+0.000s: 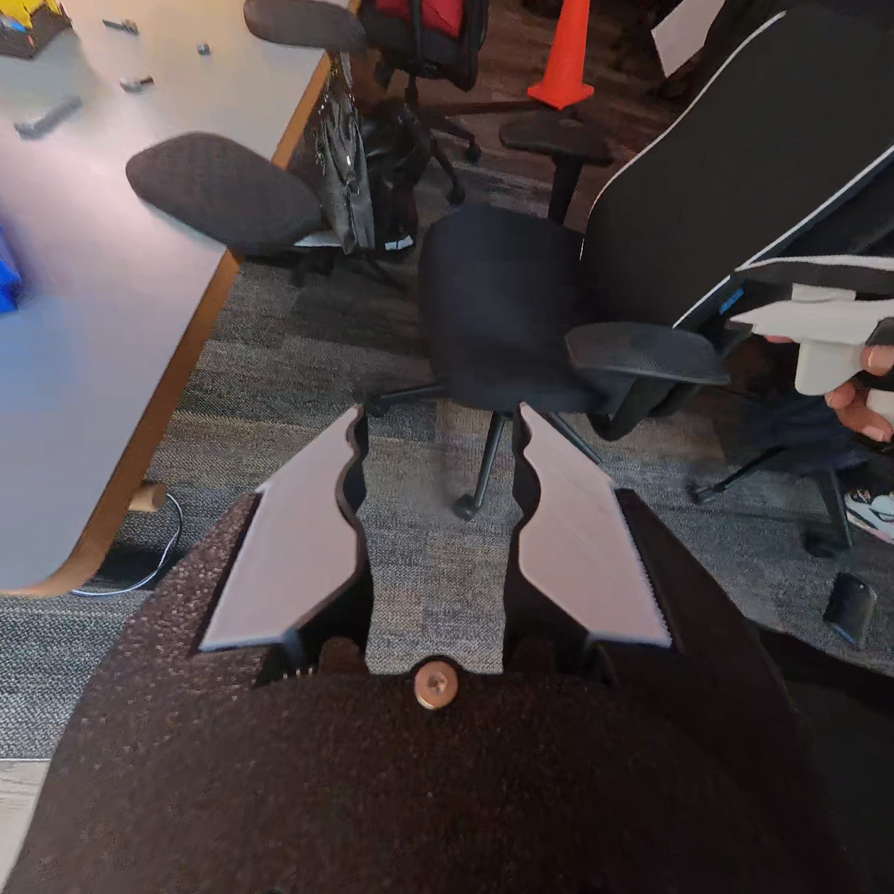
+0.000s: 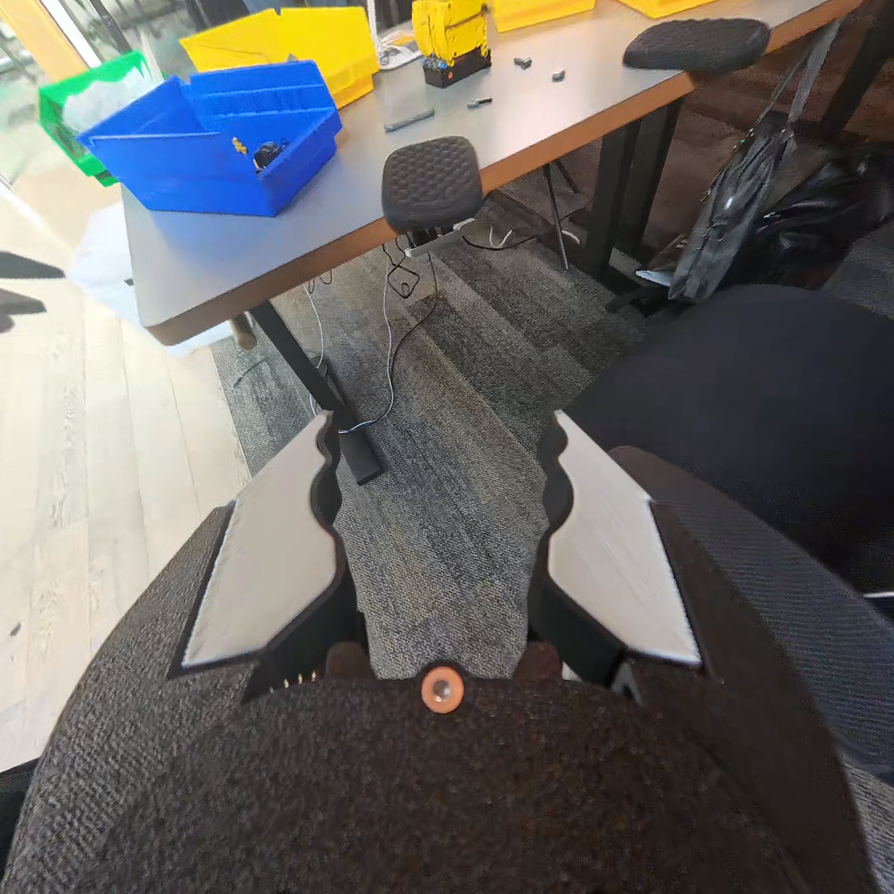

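Observation:
My left gripper (image 1: pixel 440 416) is open and empty, held in the air over grey carpet (image 1: pixel 425 571), pointing at a black office chair seat (image 1: pixel 493 309). My right gripper (image 2: pixel 442 423) is open and empty, also over carpet (image 2: pixel 435 532), pointing toward the underside of a grey table (image 2: pixel 232 251). The other gripper's white handle, held in a hand (image 1: pixel 861 396), shows at the right edge of the left wrist view. On the table stand a blue bin (image 2: pixel 208 140), yellow bins (image 2: pixel 314 53), a green bin (image 2: pixel 72 96) and small dark parts (image 2: pixel 409 119).
Chair armrests (image 2: pixel 430 181) (image 1: pixel 217 193) reach over the table edge. A dark bag (image 2: pixel 735 203) hangs by the table. An orange cone (image 1: pixel 566 58) stands far back. Cables (image 2: pixel 392 309) and the table leg (image 2: pixel 319 367) lie under the table. A black phone-like object (image 1: pixel 849 612) lies on the carpet.

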`<state>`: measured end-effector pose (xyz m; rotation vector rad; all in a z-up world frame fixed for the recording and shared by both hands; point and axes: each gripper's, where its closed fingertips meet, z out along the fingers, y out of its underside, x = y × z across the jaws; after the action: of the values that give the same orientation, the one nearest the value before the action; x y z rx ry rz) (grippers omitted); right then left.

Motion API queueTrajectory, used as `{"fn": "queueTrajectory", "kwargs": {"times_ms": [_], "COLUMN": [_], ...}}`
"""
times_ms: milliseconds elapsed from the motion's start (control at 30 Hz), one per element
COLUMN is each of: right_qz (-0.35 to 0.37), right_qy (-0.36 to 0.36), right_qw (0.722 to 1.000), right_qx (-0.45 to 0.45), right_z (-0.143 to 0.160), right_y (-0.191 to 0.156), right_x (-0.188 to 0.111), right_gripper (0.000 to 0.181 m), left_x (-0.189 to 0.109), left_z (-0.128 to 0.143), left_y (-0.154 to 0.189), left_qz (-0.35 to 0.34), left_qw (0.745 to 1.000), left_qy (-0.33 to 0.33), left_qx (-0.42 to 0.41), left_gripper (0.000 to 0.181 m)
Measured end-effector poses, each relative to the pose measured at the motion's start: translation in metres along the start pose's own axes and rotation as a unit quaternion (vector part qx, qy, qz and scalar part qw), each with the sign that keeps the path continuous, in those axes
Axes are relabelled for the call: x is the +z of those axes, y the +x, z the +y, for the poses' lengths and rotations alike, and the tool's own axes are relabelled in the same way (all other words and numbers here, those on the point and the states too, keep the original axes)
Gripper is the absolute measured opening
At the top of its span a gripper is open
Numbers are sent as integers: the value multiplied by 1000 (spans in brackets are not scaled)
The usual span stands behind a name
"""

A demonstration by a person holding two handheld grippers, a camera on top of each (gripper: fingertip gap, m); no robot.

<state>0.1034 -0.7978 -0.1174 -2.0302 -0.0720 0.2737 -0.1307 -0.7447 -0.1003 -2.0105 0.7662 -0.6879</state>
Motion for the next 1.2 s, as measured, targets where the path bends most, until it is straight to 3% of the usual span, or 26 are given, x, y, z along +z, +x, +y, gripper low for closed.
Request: {"fn": "queueTrajectory", "kwargs": {"times_ms": [167,333,433,567,700,833,1000,1200], "right_qz": [-33,-58,-65,-99,-111,-129,-135,-126], "right_qy": [-10,1,0,-9,-34,-62,-96,-127], "right_qw": [999,997,996,995,993,989,985,984], "right_qx": [-21,-57,-60,-21,-6,25,48,15], "right_z": [-49,-118,-140,-147,-133,-125,-112,-95], "right_y": [86,186,254,307,326,328,331,305], "right_x": [11,3,-9,-8,6,16,32,84], "right_gripper": [86,87,87,88,88,88,86,88], "left_x": [43,89,123,166,202,225,233,248], "left_z": [-108,-177,-195,-210,-213,-213,-194,-166], "left_y": [31,59,76,94,110,116,110,90], "left_qz": [-66,-139,-156,-164,-158,-158,-168,-171], "left_qw": [997,986,984,982,982,981,977,975], "left_qy": [22,21,-12,-36,-58,-64,-73,-81], "left_qx": [-21,-94,-83,-81,-84,-96,-112,-116], "left_gripper": [59,58,58,57,58,58,58,59]}}
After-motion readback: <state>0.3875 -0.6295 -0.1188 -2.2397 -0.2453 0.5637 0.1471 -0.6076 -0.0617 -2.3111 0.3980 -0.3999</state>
